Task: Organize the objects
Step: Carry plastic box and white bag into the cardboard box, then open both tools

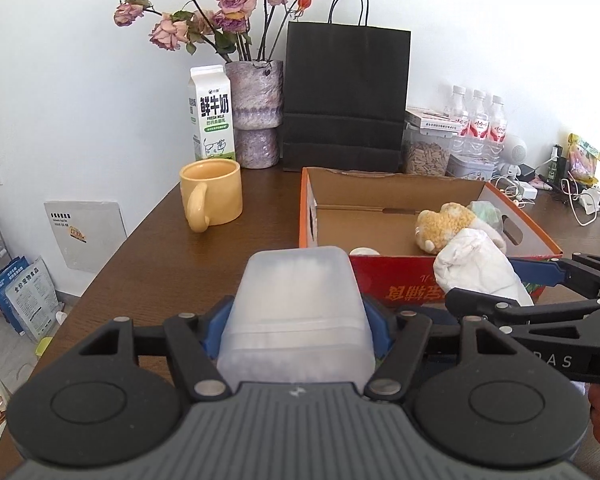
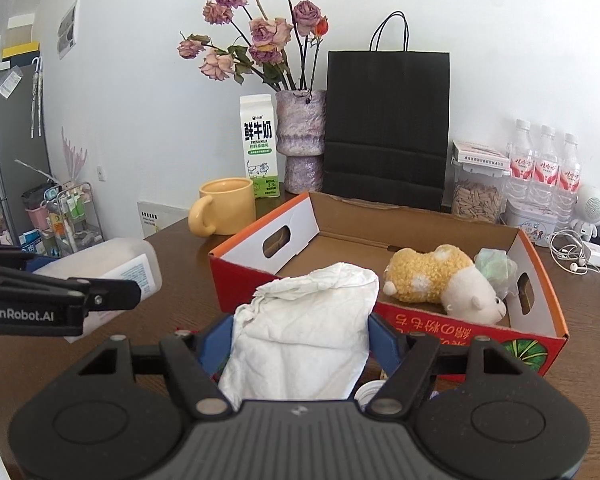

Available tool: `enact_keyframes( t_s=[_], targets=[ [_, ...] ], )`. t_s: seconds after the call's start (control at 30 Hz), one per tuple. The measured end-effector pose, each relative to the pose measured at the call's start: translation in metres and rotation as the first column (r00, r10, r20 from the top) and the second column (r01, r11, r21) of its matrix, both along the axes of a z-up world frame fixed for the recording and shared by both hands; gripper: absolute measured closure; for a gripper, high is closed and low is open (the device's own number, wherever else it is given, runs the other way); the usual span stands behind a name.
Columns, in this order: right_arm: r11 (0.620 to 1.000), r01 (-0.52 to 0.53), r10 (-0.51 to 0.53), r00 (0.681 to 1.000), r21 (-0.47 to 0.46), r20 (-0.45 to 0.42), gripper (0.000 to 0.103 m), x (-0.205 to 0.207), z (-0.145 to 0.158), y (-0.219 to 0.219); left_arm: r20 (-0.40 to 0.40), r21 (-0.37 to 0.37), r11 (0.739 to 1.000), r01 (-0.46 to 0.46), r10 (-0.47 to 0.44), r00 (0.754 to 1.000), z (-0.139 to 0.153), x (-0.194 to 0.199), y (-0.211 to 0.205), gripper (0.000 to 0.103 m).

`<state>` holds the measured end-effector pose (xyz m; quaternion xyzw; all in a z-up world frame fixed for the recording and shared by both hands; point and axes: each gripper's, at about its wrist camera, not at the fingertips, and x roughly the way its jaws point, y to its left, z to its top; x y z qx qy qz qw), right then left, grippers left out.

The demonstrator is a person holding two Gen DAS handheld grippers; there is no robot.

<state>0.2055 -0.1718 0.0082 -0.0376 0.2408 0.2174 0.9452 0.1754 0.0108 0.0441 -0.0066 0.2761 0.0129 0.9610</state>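
My left gripper [image 1: 298,320] is shut on a translucent plastic box [image 1: 298,312] and holds it above the brown table, just in front of the red cardboard box [image 1: 400,292]; the plastic box also shows in the right wrist view [image 2: 108,268]. My right gripper [image 2: 300,336] is shut on a crumpled white cloth [image 2: 304,328], held at the near wall of the red cardboard box [image 2: 460,320]; the cloth also shows in the left wrist view [image 1: 476,268]. Inside the box lie a yellow and white plush toy [image 2: 440,276] and a pale green bundle [image 2: 494,264].
A yellow mug [image 1: 212,196], a milk carton [image 1: 212,114], a vase of dried roses [image 1: 256,116] and a black paper bag [image 1: 344,100] stand behind the box. Water bottles [image 2: 544,168], a seed jar [image 2: 478,200] and cables [image 2: 572,252] sit at the right. A small white lid [image 2: 370,394] lies under my right gripper.
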Motion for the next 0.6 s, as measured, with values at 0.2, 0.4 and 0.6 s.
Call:
enact_keyframes(
  t_s=[0.2,0.4,0.6],
  targets=[
    [1.0,0.014,-0.015,0.999,0.007,0.041,0.032,0.016,0.014,-0.012,0.027,-0.004,1.0,0.012,-0.011,1.0,0.012,0.025,-0.017,0.035],
    [1.0,0.021,-0.021,0.998,0.006,0.066,0.032,0.046,0.02,-0.021,0.045,-0.02,1.0,0.016,-0.015,0.999,0.019,0.062,-0.033,0.035],
    [1.0,0.029,-0.029,0.996,0.005,0.089,0.031,0.082,0.019,-0.023,0.065,-0.032,0.999,0.023,-0.021,0.998,0.017,0.102,-0.045,0.035]
  ],
)
